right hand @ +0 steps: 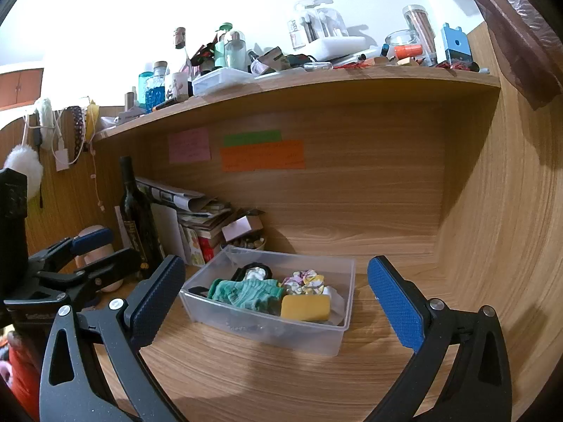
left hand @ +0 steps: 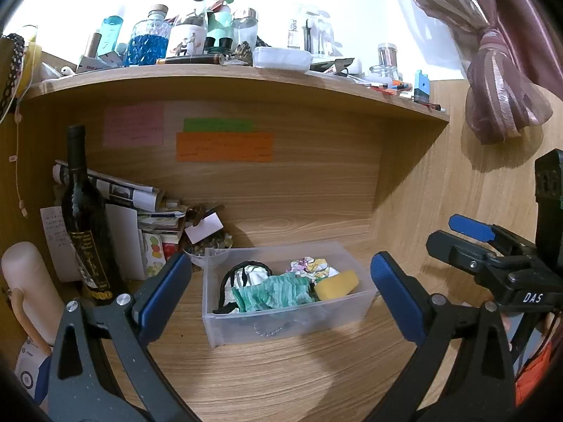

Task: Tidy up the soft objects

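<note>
A clear plastic bin (left hand: 281,327) (right hand: 316,337) sits on the wooden desk. In it lie a green knitted cloth (left hand: 278,292) (right hand: 246,293), a yellow sponge (left hand: 336,283) (right hand: 305,307), a floral scrunchie (left hand: 311,267) (right hand: 304,279) and a black-and-white fabric item (left hand: 242,277) (right hand: 253,273). My left gripper (left hand: 281,299) is open and empty, in front of the bin. My right gripper (right hand: 278,302) is open and empty, also in front of the bin. The right gripper shows in the left wrist view (left hand: 471,232); the left one shows in the right wrist view (right hand: 84,246).
A dark wine bottle (left hand: 84,218) (right hand: 135,218) and stacked papers (left hand: 140,193) stand left of the bin. A small bowl (left hand: 207,249) sits behind it. A cluttered shelf (left hand: 228,77) (right hand: 299,81) hangs above. A curtain (left hand: 499,70) hangs at right.
</note>
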`<state>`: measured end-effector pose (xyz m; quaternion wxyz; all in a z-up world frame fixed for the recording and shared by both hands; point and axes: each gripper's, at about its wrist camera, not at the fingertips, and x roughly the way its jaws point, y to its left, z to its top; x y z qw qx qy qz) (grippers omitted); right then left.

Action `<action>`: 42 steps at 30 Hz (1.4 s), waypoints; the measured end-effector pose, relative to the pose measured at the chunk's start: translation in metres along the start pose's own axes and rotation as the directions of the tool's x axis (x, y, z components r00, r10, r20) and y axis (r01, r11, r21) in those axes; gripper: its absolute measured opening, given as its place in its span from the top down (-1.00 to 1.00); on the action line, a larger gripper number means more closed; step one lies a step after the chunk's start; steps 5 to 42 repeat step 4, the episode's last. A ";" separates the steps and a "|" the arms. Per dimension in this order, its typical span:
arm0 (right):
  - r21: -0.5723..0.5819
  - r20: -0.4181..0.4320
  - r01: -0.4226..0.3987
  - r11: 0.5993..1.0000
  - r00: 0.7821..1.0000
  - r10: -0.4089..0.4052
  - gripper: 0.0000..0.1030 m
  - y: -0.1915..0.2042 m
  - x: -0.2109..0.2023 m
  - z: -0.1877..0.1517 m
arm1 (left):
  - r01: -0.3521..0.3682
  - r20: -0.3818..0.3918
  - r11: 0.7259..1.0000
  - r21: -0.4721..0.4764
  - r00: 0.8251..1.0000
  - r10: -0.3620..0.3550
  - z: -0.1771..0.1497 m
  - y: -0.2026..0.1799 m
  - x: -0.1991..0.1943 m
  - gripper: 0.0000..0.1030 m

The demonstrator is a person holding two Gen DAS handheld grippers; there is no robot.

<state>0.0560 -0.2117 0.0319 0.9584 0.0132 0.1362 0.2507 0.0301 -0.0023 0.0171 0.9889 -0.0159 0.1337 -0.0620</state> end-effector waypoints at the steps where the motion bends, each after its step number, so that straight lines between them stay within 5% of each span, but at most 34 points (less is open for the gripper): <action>1: 0.000 -0.001 -0.002 1.000 1.000 0.002 -1.00 0.000 0.000 0.000 | 0.001 0.001 1.000 0.003 1.000 -0.001 0.000 0.000 0.000 -1.00; 42: 0.001 -0.004 -0.005 1.000 1.000 0.005 -1.00 0.001 0.002 0.000 | 0.005 0.003 1.000 0.002 1.000 -0.005 0.000 -0.001 -0.001 -1.00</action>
